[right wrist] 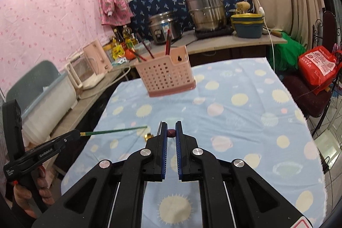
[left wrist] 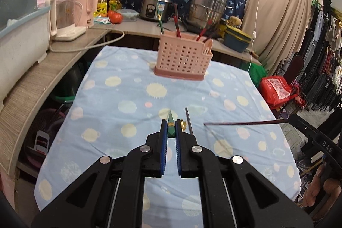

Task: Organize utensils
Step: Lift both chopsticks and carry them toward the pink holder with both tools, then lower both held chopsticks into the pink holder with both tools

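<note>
Left wrist view shows the left gripper [left wrist: 171, 128] with fingers clamped on a green chopstick [left wrist: 171, 125], and at 3 o'clock the right gripper [right wrist: 171, 130] is clamped on a dark red chopstick [left wrist: 241, 122]. One thin grey stick [left wrist: 189, 121] lies on the bench [left wrist: 119, 104] just beside. The pink holder [left wrist: 183, 59] stands at 12 o'clock, far. I think each tip should go down steeply into a free compartment, one after another. The blue cloth between is free; bench edges are near on both sides.
</note>
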`<state>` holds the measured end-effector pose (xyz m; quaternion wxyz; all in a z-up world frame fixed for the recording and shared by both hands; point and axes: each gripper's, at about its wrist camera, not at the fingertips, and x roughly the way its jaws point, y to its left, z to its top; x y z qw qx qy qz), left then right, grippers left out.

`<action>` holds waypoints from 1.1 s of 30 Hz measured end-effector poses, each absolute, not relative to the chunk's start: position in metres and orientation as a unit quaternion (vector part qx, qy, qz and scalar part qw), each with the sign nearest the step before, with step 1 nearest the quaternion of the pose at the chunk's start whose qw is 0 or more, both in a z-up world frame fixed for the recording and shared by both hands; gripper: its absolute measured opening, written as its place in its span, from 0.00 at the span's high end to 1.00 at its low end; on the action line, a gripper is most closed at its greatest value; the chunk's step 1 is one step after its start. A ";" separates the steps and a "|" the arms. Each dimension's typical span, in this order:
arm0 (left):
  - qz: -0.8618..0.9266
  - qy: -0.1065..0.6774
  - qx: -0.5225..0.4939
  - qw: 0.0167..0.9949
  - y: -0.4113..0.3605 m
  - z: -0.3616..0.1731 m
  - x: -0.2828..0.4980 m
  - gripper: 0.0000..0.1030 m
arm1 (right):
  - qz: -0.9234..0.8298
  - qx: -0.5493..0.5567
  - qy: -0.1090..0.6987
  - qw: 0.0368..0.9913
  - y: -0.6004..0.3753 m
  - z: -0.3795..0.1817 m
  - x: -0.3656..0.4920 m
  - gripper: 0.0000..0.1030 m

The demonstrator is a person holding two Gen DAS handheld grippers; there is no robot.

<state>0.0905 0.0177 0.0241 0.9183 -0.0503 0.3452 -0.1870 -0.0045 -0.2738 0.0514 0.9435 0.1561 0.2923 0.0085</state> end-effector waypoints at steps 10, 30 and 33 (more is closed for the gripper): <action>-0.185 0.301 -0.042 0.935 0.013 0.067 0.122 0.93 | 0.004 0.153 0.250 0.956 -0.294 0.092 0.024 0.93; -0.170 0.165 -0.032 0.971 -0.015 0.196 0.247 0.93 | -0.013 0.127 0.148 0.981 -0.334 0.191 0.169 0.93; -0.162 0.146 -0.035 0.975 -0.019 0.214 0.272 0.93 | -0.022 0.126 0.134 0.983 -0.340 0.203 0.196 0.93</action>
